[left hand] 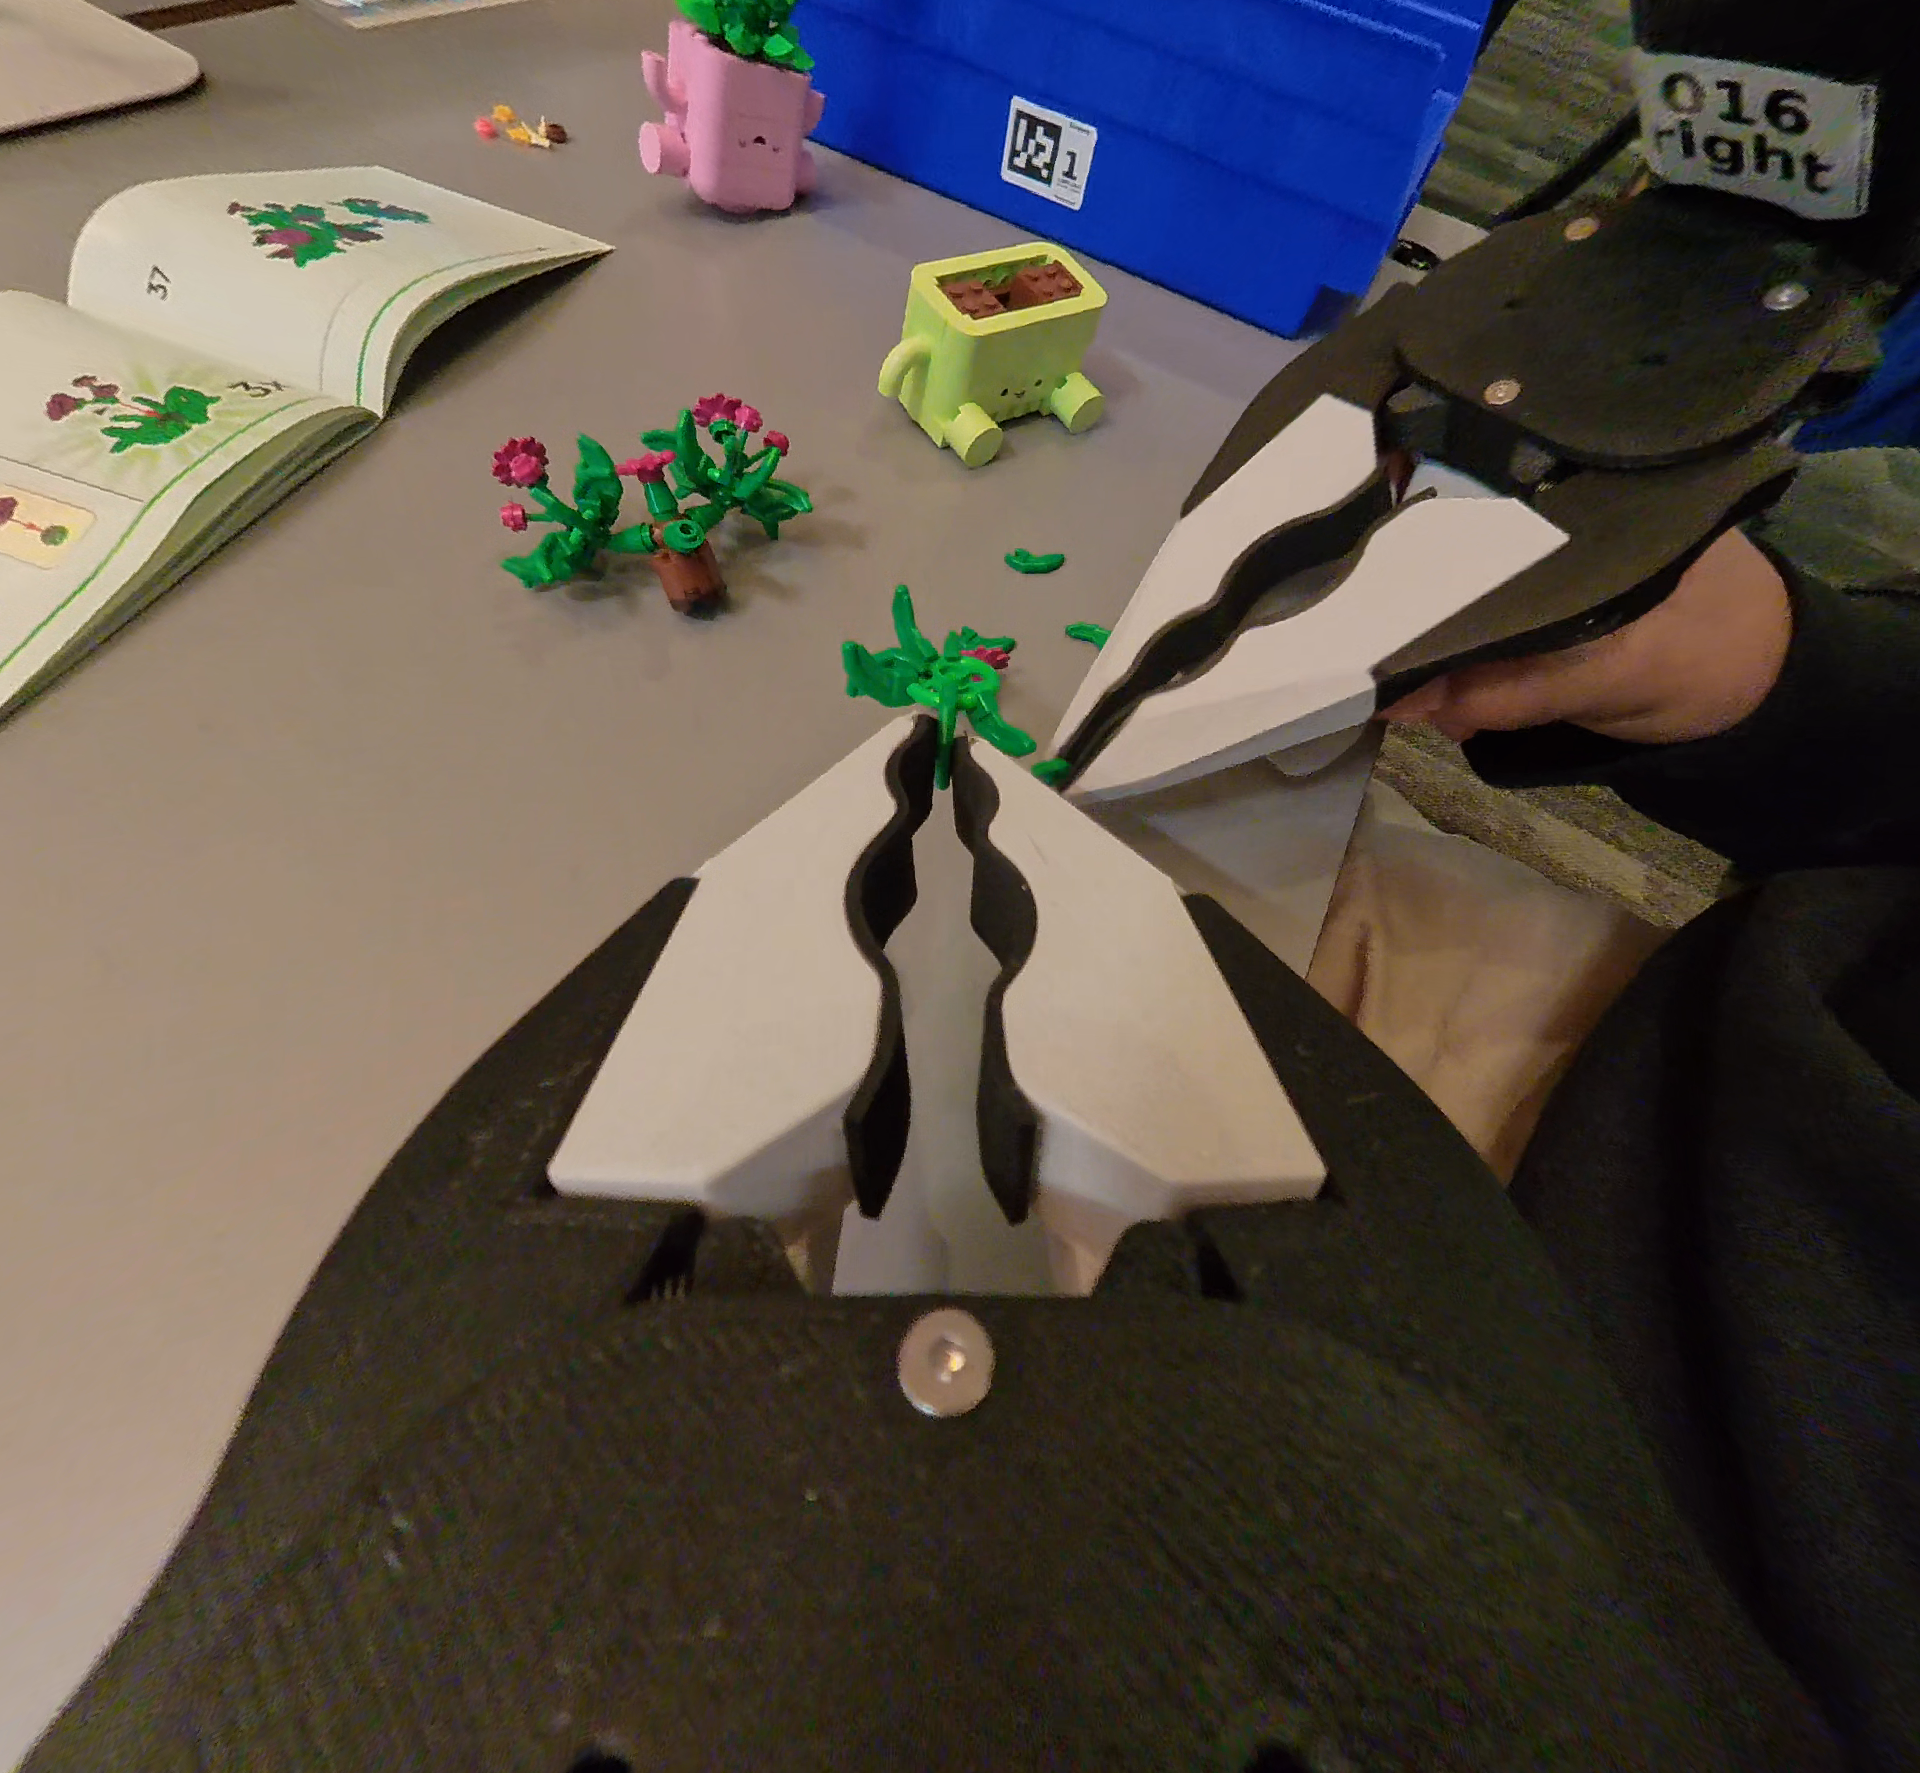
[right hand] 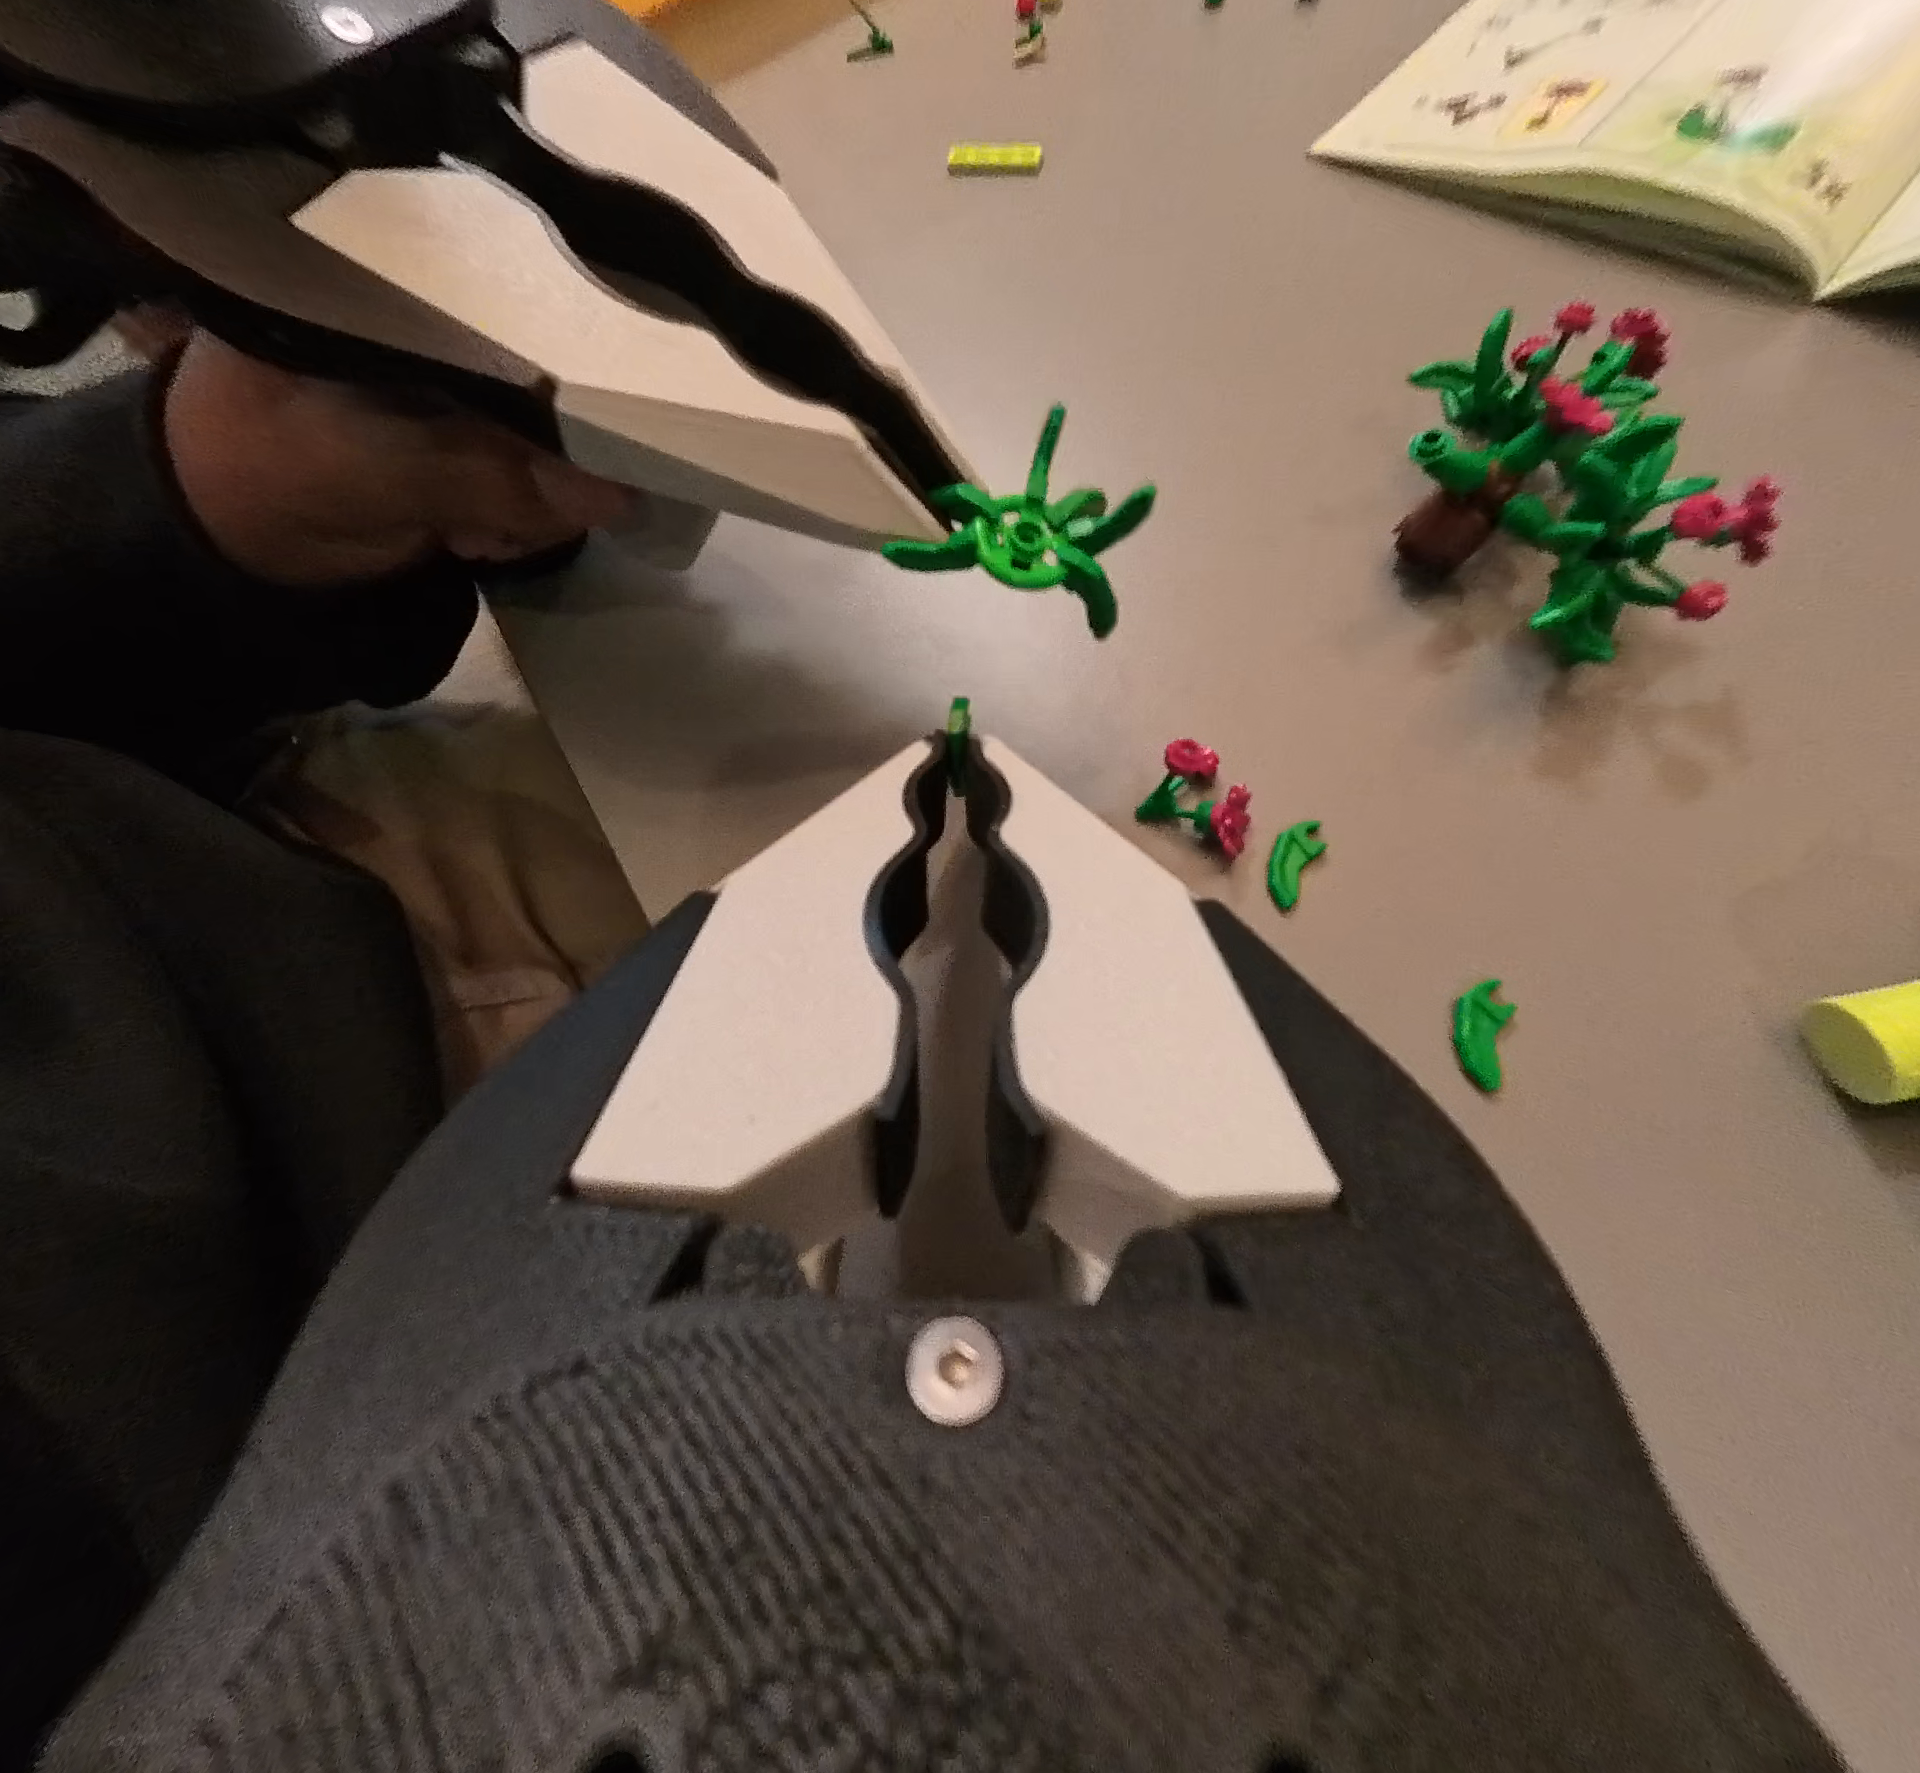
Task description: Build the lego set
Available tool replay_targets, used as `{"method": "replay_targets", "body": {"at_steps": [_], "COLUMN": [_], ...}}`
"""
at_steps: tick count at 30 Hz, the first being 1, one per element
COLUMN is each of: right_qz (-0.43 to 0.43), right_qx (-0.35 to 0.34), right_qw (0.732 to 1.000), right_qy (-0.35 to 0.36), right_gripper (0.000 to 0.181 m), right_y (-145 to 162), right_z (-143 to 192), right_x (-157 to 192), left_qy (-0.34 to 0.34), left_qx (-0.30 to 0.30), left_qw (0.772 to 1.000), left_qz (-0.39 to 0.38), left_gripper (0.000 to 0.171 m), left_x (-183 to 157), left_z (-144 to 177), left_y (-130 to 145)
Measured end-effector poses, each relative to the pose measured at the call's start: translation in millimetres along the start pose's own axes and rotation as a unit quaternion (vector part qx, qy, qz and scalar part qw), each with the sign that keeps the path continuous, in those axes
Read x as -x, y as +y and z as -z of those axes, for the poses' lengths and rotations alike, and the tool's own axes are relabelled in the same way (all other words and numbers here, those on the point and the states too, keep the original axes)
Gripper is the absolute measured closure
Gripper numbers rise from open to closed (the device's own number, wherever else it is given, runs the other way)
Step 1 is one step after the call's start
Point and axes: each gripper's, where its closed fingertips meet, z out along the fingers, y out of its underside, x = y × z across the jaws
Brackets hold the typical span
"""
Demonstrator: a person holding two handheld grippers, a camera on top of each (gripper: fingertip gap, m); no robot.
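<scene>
My left gripper (left hand: 940,736) is shut on one arm of a green leaf rosette (left hand: 935,679) and holds it above the grey table; both also show in the right wrist view, the gripper (right hand: 935,518) and the rosette (right hand: 1029,544). My right gripper (right hand: 956,749) is shut on a small green leaf piece (right hand: 958,721), just below and apart from the rosette. In the left wrist view the right gripper (left hand: 1065,773) is close to the right of my left tips. A built flower plant (left hand: 665,497) with pink blooms and a brown stem lies on its side.
A lime pot (left hand: 997,341), a pink pot with a plant (left hand: 732,102) and a blue bin (left hand: 1143,61) stand behind. An open booklet (left hand: 208,373) lies left. Loose leaves (right hand: 1294,861), a pink flower sprig (right hand: 1205,793) and a lime cylinder (right hand: 1860,1043) lie nearby. The grippers are tip to tip, or close to it.
</scene>
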Motion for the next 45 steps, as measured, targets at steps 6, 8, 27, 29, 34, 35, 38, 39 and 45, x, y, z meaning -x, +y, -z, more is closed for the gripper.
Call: {"method": "replay_targets", "body": {"at_steps": [6, 8, 27, 29, 34, 35, 38, 39, 45], "right_qz": [-0.045, -0.060, -0.018, -0.011, -0.005, -0.004, 0.001, 0.004, 0.013], "right_qx": [-0.088, -0.031, 0.044, 0.048, 0.056, 0.059, 0.059, 0.058, 0.063], "right_qw": [0.995, 0.998, 0.999, 0.999, 0.998, 0.998, 0.998, 0.998, 0.998], "right_qy": [-0.011, -0.022, 0.004, 0.007, 0.012, 0.014, 0.012, 0.011, 0.014], "right_gripper": [0.181, 0.180, 0.180, 0.181, 0.180, 0.180, 0.181, 0.181, 0.181], "right_y": [-24, -8, 12, 12, 13, 14, 13, 12, 13], "right_z": [18, 11, -8, -9, -12, -12, -13, -14, -15], "right_x": [-7, -8, -2, -3, -4, -4, -3, -2, -1], "left_qy": [0.002, 0.012, 0.172, 0.189, 0.216, 0.216, 0.212, 0.212, 0.194], "left_qx": [0.003, 0.057, 0.117, 0.114, 0.098, 0.094, 0.081, 0.078, 0.085], "left_qw": [1.000, 0.998, 0.942, 0.928, 0.900, 0.899, 0.900, 0.900, 0.909], "left_qz": [0.002, 0.019, 0.263, 0.299, 0.365, 0.368, 0.373, 0.374, 0.360], "left_gripper": [0.171, 0.171, 0.151, 0.152, 0.148, 0.146, 0.143, 0.143, 0.149], "left_x": [0, 0, -19, -19, -14, -13, -9, -8, -5], "left_z": [1, -4, -8, -9, -11, -11, -14, -15, -22], "left_y": [1, 17, 38, 36, 30, 29, 25, 24, 24]}}
